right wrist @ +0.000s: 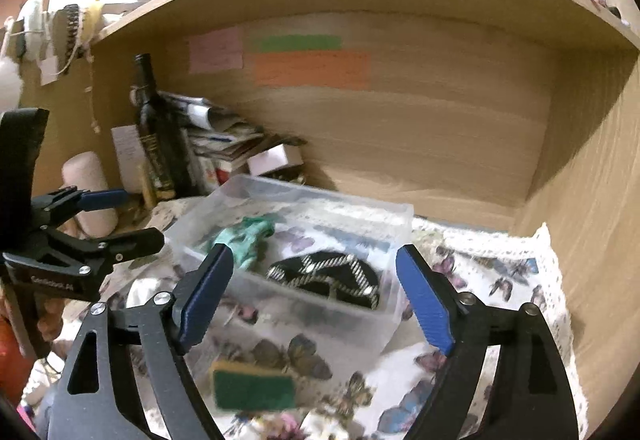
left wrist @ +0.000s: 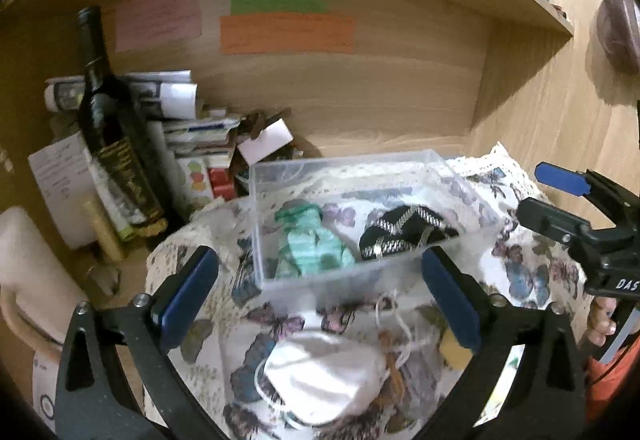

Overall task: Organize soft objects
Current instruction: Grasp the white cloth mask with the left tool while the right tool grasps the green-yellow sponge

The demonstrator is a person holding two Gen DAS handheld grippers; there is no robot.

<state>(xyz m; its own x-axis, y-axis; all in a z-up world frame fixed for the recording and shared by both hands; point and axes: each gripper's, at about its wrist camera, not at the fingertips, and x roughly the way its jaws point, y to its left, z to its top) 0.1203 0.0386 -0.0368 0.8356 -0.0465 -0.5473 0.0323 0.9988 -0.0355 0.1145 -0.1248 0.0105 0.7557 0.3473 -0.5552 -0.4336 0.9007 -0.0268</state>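
A clear plastic box (left wrist: 256,224) stands on a butterfly-print cloth (left wrist: 532,280) inside a wooden shelf. In it lie a green striped fabric piece (left wrist: 316,244) and a black pouch with silver zigzags (left wrist: 404,232). My left gripper (left wrist: 320,292) is open and empty, above a white drawstring pouch (left wrist: 328,372) on the cloth in front of the box. My right gripper (right wrist: 316,292) is open and empty, near the box (right wrist: 396,212); the green fabric (right wrist: 248,236) and black pouch (right wrist: 332,278) show between its fingers. A green-and-yellow sponge (right wrist: 252,386) lies on the cloth below it.
A dark bottle (left wrist: 108,128) stands at the left with rolled papers (left wrist: 168,96), small boxes and clutter behind it. A white cylinder (right wrist: 90,196) lies at the far left. Coloured paper notes (left wrist: 286,34) are stuck on the shelf's back wall. The shelf's side wall (right wrist: 592,224) rises on the right.
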